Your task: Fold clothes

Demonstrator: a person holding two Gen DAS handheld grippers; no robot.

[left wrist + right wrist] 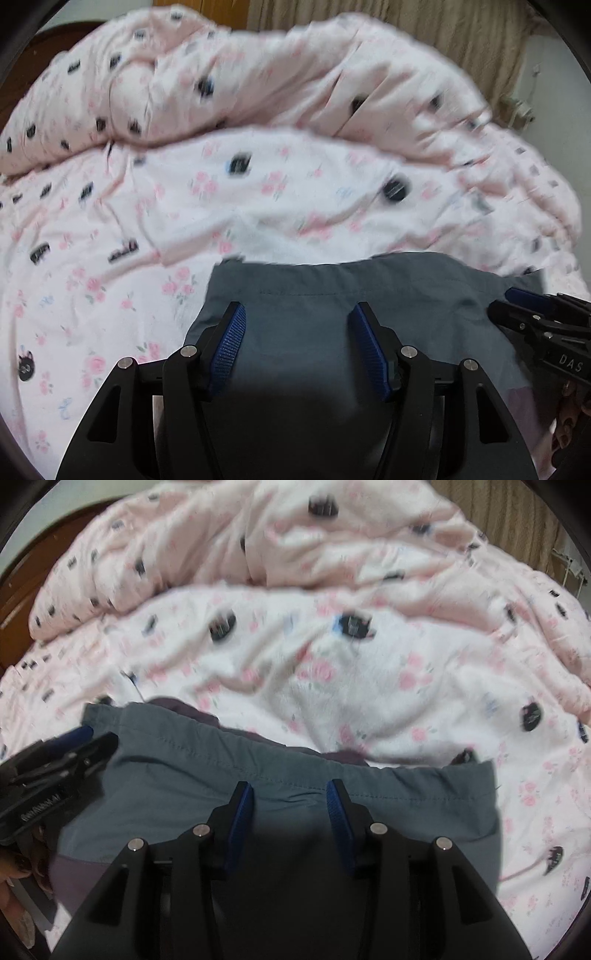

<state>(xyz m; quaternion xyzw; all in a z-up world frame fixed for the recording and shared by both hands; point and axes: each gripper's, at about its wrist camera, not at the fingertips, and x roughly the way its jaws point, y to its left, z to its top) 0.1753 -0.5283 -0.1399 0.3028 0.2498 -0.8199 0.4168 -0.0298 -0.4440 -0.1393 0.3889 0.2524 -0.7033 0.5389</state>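
Grey garment (314, 295) lies flat on the pink floral bedding (110, 295). Left gripper (297, 314) — pads parted above the cloth, nothing clamped; right gripper (290, 790) — likewise parted, empty, over the hem.

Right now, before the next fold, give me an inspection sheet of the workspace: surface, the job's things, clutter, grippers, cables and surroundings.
Surface: bed covered by a rumpled pink floral sheet, with a bunched quilt in the same print behind it.
Job's things: grey garment lying flat on the sheet, stitched hem at its far edge; a darker purplish layer peeks out beyond that edge.
Clutter: nothing seen.
Grippers: left gripper and right gripper are both above the garment, jaws apart with no cloth pinched between the pads.
Cables: nothing seen.
Surroundings: beige curtain and a dark wooden headboard behind the bed.
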